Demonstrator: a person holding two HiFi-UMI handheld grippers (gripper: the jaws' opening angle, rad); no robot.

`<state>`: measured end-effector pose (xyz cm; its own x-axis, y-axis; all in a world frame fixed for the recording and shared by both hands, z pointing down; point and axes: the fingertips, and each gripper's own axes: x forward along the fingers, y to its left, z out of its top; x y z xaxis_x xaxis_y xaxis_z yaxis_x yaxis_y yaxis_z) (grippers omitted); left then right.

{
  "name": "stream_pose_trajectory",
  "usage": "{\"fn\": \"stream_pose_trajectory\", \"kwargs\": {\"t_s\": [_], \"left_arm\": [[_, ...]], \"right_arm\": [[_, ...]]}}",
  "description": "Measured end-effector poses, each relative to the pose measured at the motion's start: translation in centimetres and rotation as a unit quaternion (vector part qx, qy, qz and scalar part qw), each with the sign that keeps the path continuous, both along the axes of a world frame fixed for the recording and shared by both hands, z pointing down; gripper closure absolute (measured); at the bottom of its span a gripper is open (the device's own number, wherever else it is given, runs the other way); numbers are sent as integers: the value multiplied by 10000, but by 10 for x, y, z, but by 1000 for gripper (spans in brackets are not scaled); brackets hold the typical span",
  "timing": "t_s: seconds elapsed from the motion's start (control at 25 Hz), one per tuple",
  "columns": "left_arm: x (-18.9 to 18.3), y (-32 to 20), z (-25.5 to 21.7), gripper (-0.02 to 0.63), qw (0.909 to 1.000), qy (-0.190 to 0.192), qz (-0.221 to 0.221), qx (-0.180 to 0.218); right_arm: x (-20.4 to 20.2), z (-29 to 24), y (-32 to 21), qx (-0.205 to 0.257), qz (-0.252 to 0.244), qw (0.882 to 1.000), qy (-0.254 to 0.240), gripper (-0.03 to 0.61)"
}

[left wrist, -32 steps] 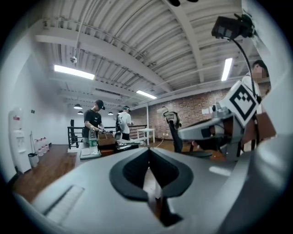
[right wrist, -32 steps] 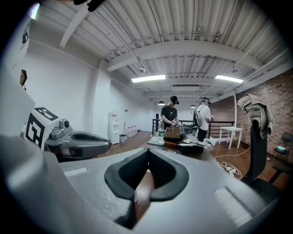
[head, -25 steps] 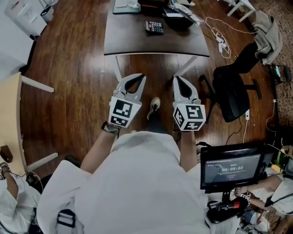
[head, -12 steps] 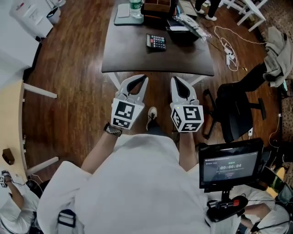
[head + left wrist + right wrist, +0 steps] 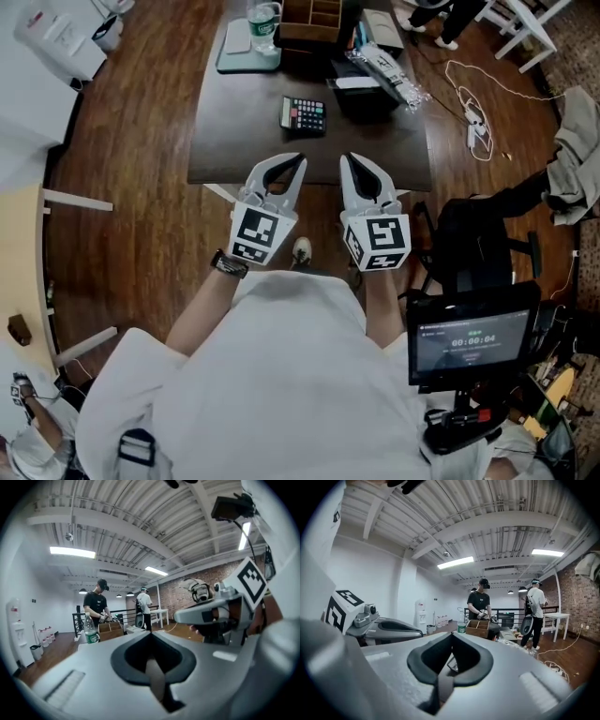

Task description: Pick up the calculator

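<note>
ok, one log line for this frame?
phase: pre-grasp | left hand-held gripper: shut, just closed, empty | right hand-held gripper: shut, empty | calculator: on desk, untouched, beyond both

The person wears a white short-sleeved shirt (image 5: 281,375), a dark watch (image 5: 225,263) on the left wrist and a light shoe (image 5: 302,249). The left claw (image 5: 296,161) and right claw (image 5: 347,161) are pale grey shells with dark-lined hollows. Each has a white marker cube (image 5: 256,234) printed with black squares at its rear.

Head view overhead; gripper views across table (image 5: 246,131)
</note>
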<state>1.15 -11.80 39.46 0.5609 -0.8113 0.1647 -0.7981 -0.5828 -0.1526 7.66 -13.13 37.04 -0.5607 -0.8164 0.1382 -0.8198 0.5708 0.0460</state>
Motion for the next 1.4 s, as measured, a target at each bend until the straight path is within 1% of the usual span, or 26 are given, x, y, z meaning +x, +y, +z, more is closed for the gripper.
{"fn": "stream_pose_trajectory", "kwargs": {"t_s": [0.12, 0.32, 0.4, 0.48, 0.56, 0.68, 0.88, 0.96, 1.08, 1.24, 1.4], "left_arm": [[4, -28, -1, 629, 9999, 44, -150, -47], [3, -65, -2, 629, 9991, 27, -401, -145], [2, -75, -2, 629, 9988, -24, -478, -103], [0, -81, -2, 629, 9983, -91, -575, -21], [-1, -85, -1, 629, 9979, -97, -633, 12], [-2, -91, -4, 627, 9981, 21, -616, 5], [-13, -102, -8, 612, 9983, 90, -572, -118], [-17, -105, -14, 609, 9982, 161, -568, -92], [-20, -108, -19, 609, 9983, 239, -524, -26], [-23, -103, -13, 609, 9983, 359, -451, -120], [-26, -100, -13, 609, 9981, 500, -326, -170]], "right_arm": [[8, 1, -27, 68, -63, 9995, 290, 577], [25, -2, -65, 36, -3, 10000, 65, 577], [28, -2, -77, -11, -5, 10000, -33, 577], [28, 2, -87, -91, -1, 10000, -11, 577], [29, 8, -93, -150, 51, 9998, 112, 577], [29, 13, -98, -133, 90, 9997, 193, 577], [23, 3, -104, -39, 138, 9999, 55, 577], [22, -3, -106, 4, 232, 9997, 18, 577], [20, 2, -112, -117, 396, 9990, 170, 577], [11, 6, -104, -217, 328, 9990, 222, 577], [4, 13, -103, -346, 423, 9972, 509, 577]]}}
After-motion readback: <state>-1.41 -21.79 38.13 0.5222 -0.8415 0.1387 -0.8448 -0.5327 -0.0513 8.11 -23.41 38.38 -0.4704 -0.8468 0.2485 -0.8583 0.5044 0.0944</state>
